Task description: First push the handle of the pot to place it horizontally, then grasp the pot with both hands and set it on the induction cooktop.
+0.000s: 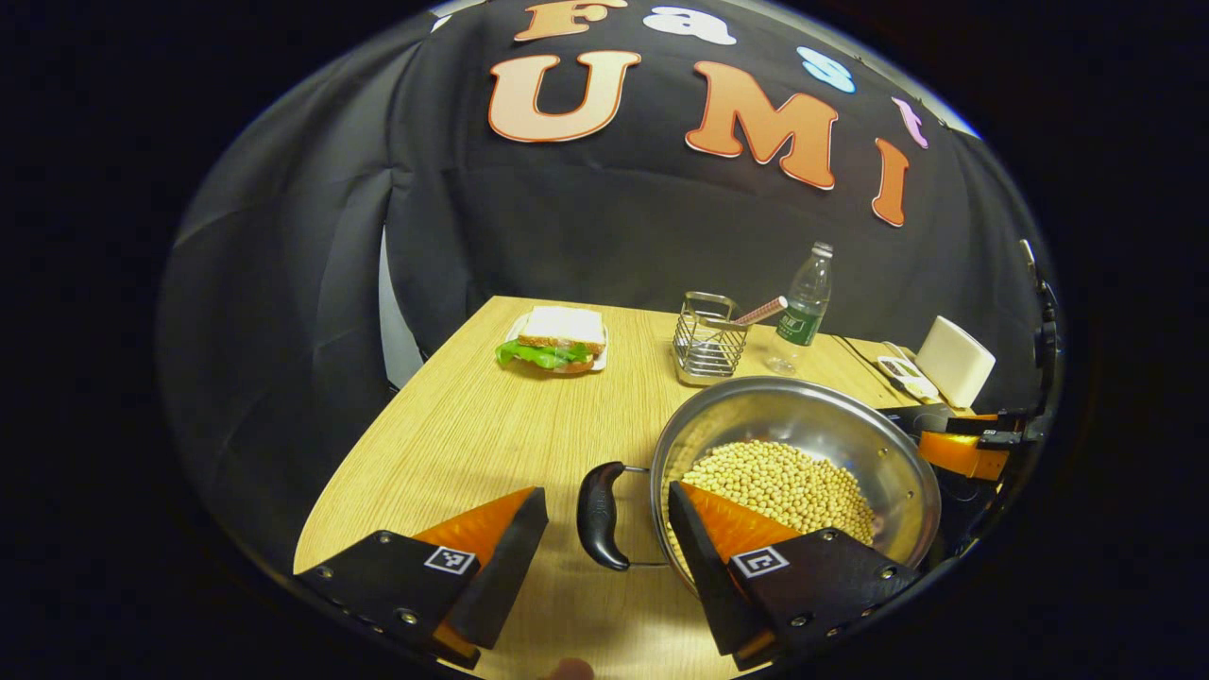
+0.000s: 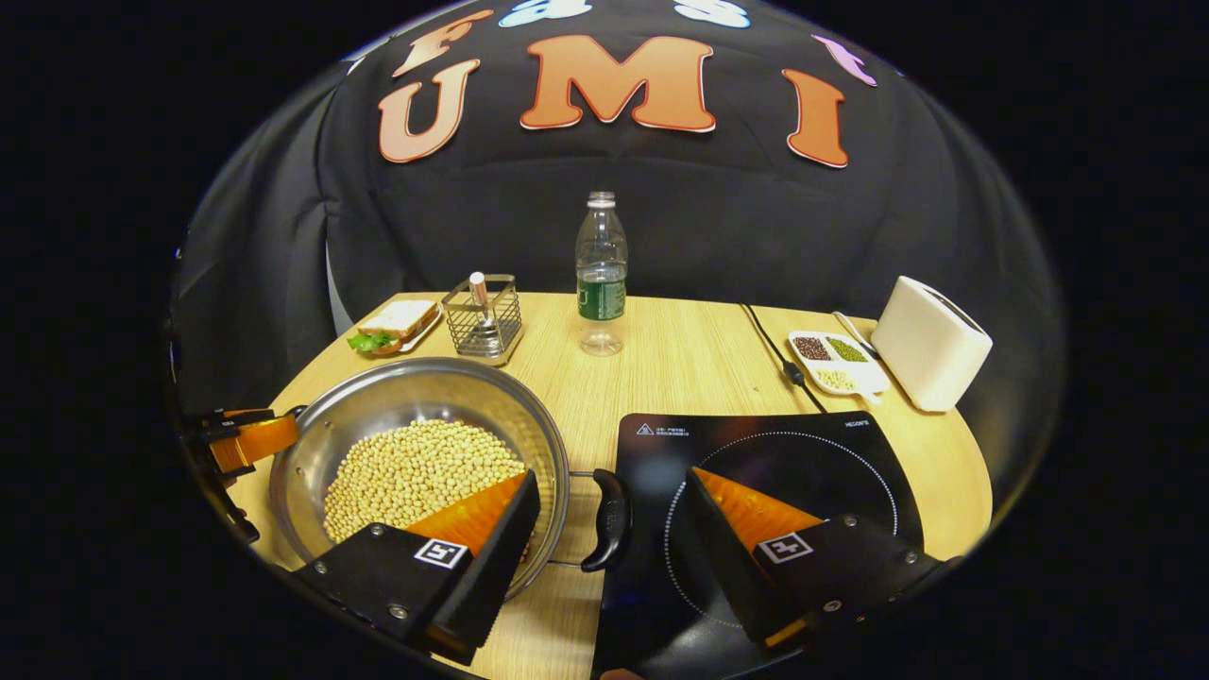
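So the pot (image 1: 798, 463) is a shiny steel one full of what look like soybeans (image 1: 779, 482), sitting on the wooden table (image 1: 472, 425) just left of the induction cooktop (image 2: 756, 453), not on it. In the left gripper view the left gripper (image 1: 604, 515) is spread wide open around the pot's near black handle (image 1: 602, 515): one finger is out over bare table to the left of it, the other sits over the pot's rim and beans to the right, and the handle is in the gap between them, with neither finger pressing on it as far as I can see. Same deal in the right gripper view: the right gripper (image 2: 612, 515) is released, jaws wide, straddling the other black handle (image 2: 609, 519), with one finger over the beans and the other over the black glass of the cooktop. That handle hangs right at the cooktop's left edge. You can spot the opposite gripper's orange finger at the far side of the pot in each view. Further back on the table there's a sandwich (image 1: 557, 340) on a plate, a wire basket (image 2: 484, 316) with a utensil in it, a water bottle (image 2: 601, 283), a small divided tray of beans (image 2: 836, 364) and a white box-shaped appliance (image 2: 930, 345) over by the cooktop's cord.
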`<state>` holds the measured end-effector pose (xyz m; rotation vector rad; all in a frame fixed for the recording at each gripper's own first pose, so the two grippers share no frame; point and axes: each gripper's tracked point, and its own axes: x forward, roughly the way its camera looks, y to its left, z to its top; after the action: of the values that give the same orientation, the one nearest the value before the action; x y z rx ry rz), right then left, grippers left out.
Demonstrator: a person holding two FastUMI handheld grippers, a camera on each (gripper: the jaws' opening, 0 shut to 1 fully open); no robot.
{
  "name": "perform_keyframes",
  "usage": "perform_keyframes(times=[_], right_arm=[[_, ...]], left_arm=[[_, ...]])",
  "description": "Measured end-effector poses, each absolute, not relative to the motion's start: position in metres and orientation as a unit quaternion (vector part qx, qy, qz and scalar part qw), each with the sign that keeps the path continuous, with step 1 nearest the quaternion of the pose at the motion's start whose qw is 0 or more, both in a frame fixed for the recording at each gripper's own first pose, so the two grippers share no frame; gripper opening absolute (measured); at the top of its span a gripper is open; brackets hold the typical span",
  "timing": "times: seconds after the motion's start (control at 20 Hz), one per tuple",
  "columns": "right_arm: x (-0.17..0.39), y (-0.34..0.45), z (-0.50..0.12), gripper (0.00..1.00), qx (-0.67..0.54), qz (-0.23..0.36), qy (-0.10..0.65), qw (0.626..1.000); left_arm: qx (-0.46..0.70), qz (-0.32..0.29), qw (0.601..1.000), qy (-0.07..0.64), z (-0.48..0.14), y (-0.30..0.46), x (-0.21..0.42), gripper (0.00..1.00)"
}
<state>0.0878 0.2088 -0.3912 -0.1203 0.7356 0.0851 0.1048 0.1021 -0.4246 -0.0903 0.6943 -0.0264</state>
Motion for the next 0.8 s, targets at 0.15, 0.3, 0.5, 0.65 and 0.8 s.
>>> perform_keyframes(times=[0.15, 0.3, 0.5, 0.65, 0.8], right_arm=[[0.087, 0.214, -0.403, 0.96, -0.053, 0.047, 0.375, 0.924], [0.088, 0.220, -0.411, 0.96, -0.044, 0.053, 0.386, 0.920], [0.086, 0.228, -0.418, 0.92, -0.028, 0.059, 0.399, 0.915], [0.088, 0.227, -0.421, 0.82, -0.032, 0.056, 0.399, 0.915], [0.090, 0.222, -0.421, 0.70, -0.042, 0.047, 0.393, 0.917]], left_arm=[[-0.048, -0.018, 0.936, 0.347, -0.432, 0.097, 0.107, 0.83], [-0.048, -0.027, 0.933, 0.355, -0.439, 0.093, 0.108, 0.83], [-0.055, -0.033, 0.929, 0.365, -0.445, 0.088, 0.108, 0.82], [-0.061, -0.036, 0.927, 0.368, -0.445, 0.083, 0.106, 0.83], [-0.052, -0.021, 0.927, 0.372, -0.446, 0.090, 0.107, 0.55]])
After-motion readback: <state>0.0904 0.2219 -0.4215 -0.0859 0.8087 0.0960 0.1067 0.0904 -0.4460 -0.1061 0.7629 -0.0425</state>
